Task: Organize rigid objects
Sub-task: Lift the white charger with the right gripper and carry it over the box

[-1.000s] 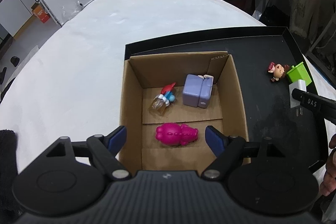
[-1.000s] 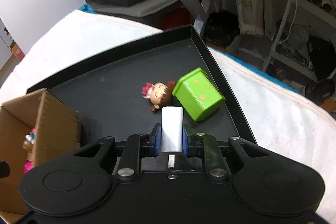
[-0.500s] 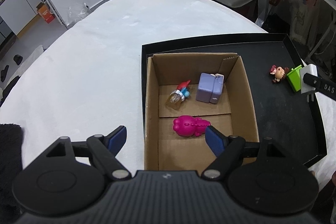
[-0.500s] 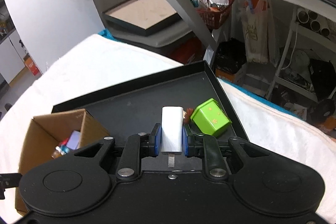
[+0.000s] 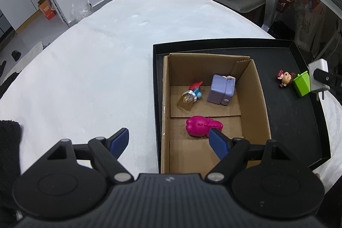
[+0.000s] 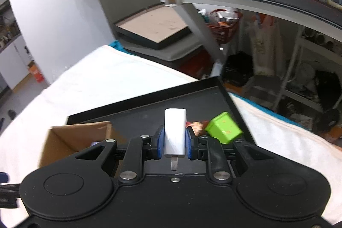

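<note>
**A:** Your right claw [image 6: 174, 143] was clamped on the white charger plug [image 6: 174, 131], blue pads pressed on both flanks and the metal prong pointing back toward your hand. It hung above the black tray [image 5: 299, 121], near its right side and well apart from the cardboard box [image 5: 254, 87].

**B:** And your left claw [image 5: 168, 140] was spread wide with nothing between its pads, hovering low over the near left corner of that box. One pad sat over the white-covered desk [image 5: 96, 57], the other over the box floor beside the pink toy [image 5: 202, 126].

**A:** The box already held that pink toy, a purple block [image 5: 222, 89] and a small red-and-blue figure [image 5: 192, 92]. The doll figure [image 5: 285, 78] and the green cube [image 5: 301, 83] lay on the tray, just beside each other.

**B:** I judged the step to be carrying the plug over to the box. You wanted it well above the near right wall, because a clipped prong could twist it in the pads.

**A:** I'd have aimed for the bare cardboard in the near half, right of the pink toy. You should have let go low, so it didn't bounce onto the purple block.

**B:** And your left claw ought to have stayed clear of that drop zone.
</note>
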Demonstrator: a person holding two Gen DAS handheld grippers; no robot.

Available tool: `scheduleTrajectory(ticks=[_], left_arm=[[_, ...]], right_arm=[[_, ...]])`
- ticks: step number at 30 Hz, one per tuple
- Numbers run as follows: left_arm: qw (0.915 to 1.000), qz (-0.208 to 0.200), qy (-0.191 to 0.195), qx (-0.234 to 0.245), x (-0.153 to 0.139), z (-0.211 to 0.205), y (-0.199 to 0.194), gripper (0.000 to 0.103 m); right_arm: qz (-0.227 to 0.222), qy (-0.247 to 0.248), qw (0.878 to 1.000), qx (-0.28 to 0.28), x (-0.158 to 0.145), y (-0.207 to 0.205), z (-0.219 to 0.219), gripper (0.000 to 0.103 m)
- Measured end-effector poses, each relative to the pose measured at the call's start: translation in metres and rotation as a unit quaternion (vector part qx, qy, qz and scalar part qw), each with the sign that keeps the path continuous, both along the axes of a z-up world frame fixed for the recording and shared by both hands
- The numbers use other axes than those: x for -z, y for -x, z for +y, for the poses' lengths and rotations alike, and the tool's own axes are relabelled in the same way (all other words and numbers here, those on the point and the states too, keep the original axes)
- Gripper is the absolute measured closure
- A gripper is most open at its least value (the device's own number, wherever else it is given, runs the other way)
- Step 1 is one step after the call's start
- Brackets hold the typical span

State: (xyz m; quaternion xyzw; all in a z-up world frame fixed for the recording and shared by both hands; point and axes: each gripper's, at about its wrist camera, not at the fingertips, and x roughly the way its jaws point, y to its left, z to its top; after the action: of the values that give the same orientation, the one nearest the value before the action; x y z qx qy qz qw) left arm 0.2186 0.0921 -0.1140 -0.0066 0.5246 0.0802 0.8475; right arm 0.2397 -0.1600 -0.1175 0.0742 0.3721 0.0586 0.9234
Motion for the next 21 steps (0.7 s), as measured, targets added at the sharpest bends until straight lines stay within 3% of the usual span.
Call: scheduleTrajectory(ticks=[9, 21], left_arm=[[0.9997, 0.002, 0.021, -0.01, 0.011, 0.013, 0.001, 0.022], [0.998, 0.004, 0.061, -0.011, 0.035, 0.02, -0.003, 0.023]], right_arm=[[-0.019, 0.001, 0.999, -0.036, -0.015, 0.009, 0.025, 0.083], [-0.007, -0.015, 0.994, -0.104, -0.006, 0.013, 0.063, 0.083]])
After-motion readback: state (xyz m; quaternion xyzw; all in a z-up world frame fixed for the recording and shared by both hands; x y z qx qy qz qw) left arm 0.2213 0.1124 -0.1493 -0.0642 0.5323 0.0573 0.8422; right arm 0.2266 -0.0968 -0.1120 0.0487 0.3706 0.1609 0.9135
